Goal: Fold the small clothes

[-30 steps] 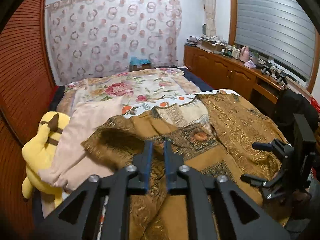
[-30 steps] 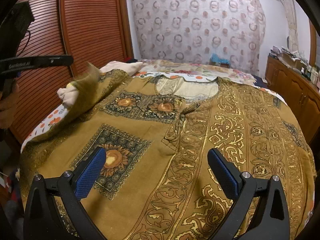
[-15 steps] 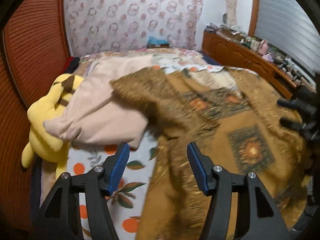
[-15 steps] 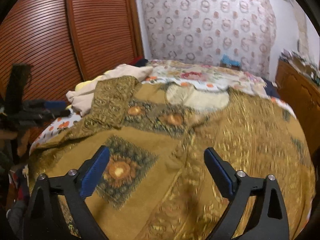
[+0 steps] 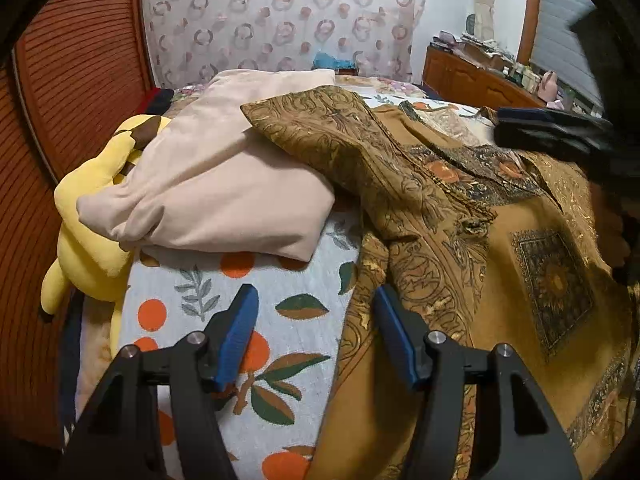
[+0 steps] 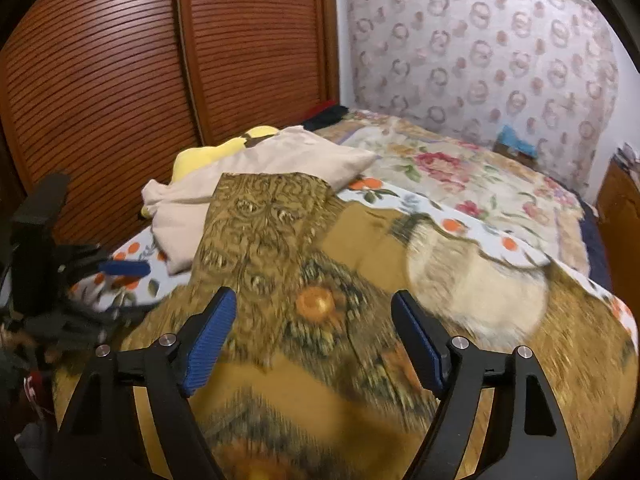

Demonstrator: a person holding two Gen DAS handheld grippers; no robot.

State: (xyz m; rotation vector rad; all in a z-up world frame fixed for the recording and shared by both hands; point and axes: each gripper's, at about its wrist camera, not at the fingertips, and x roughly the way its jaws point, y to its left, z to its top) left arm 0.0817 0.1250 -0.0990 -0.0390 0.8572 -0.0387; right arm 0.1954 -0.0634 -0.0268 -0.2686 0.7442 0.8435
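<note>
Sprawling ornate brown patterned garment [image 5: 460, 216] on quilted bedspread [image 5: 256, 336]; left claw [image 5: 312, 336] and right claw [image 6: 312, 340] gaping, empty.

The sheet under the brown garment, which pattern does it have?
Oranges and green leaves on white sheet; clearest in the left wrist view.

bed [image 5: 280, 320]: bears everything, wardrobe doors [image 6: 120, 80] along its left side
garment [image 5: 500, 280]: spread over the near right of the bed, one sleeve [image 5: 328, 136] lying across the pillow
pillow [image 5: 224, 192]: left of the garment, on the bedcover
plush toy [image 5: 84, 232]: wedged left of the pillow
curtain [image 6: 480, 48]: behind the bed
</note>
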